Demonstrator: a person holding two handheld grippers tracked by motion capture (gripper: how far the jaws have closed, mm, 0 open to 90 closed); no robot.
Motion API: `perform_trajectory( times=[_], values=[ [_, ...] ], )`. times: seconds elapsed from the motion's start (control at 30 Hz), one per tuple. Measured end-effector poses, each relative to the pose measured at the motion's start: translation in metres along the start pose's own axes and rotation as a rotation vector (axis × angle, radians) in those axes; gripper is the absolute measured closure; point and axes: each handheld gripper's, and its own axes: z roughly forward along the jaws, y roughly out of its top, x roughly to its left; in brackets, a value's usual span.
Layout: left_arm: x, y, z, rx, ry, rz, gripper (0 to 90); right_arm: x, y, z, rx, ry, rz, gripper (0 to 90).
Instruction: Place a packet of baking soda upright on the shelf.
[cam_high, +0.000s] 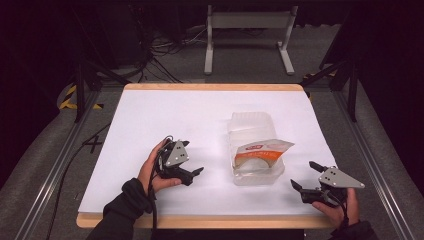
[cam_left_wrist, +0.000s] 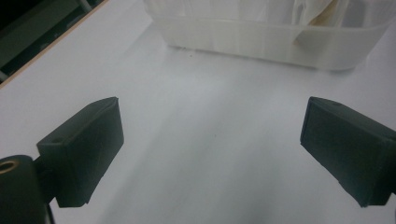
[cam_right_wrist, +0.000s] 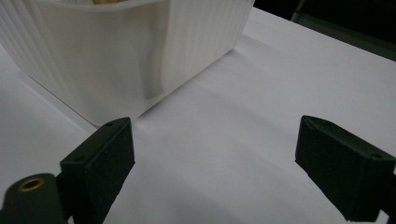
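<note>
A clear plastic container (cam_high: 256, 178) stands right of the table's middle, its lid (cam_high: 250, 122) folded open behind it. A clear bag with an orange label (cam_high: 263, 149) lies in it and sticks up over the rim. My left gripper (cam_high: 194, 157) rests low on the table to the container's left, open, nothing between its jaws. In the left gripper view the container's wall (cam_left_wrist: 261, 42) lies ahead of the open left gripper (cam_left_wrist: 210, 140), with a bit of the bag (cam_left_wrist: 317, 14) above it. My right gripper (cam_high: 302, 174) is open to the container's right; the ribbed wall (cam_right_wrist: 116, 51) is close in front of the right gripper (cam_right_wrist: 215, 154).
The white table top (cam_high: 165, 115) has a wooden edge (cam_high: 210, 221) along the front. Metal rails (cam_high: 55, 165) run along both sides of the table. A grey stand (cam_high: 247, 22) and cables lie on the floor beyond the far edge.
</note>
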Motion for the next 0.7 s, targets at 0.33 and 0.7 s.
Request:
perform_trajectory(
  times=[0.33, 0.7],
  values=[
    [0.01, -0.034, -0.024, 0.03, 0.059, -0.048, 6.6, 0.0, 0.001, -0.001, -0.005, 0.002, 0.005, 12.2],
    [0.018, -0.068, -0.058, 0.024, 0.115, -0.093, 6.7, -0.001, 0.001, -0.002, -0.016, -0.001, 0.013, 12.1]
  ],
)
